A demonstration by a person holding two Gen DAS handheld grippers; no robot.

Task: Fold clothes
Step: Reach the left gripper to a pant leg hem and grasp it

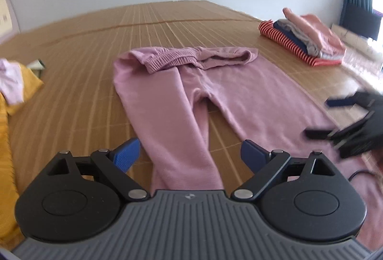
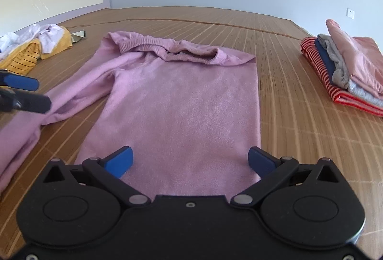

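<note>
So, left wrist view first: the left gripper hangs with its blue pads spread wide, nothing between them, right over one leg of the pink pants. Those lie flat on the bamboo mat, waistband at 12 o'clock, legs running down toward 6. At 3 o'clock the right gripper shows up blurry, also released. The folded stack sits at 2 o'clock; the unfolded pile at 9.

Right wrist view: the right gripper is spread wide above the other pant leg, grasping nothing. The left gripper pokes in at 9 o'clock over the far leg. Stack at 3, messy pile at 10.
</note>
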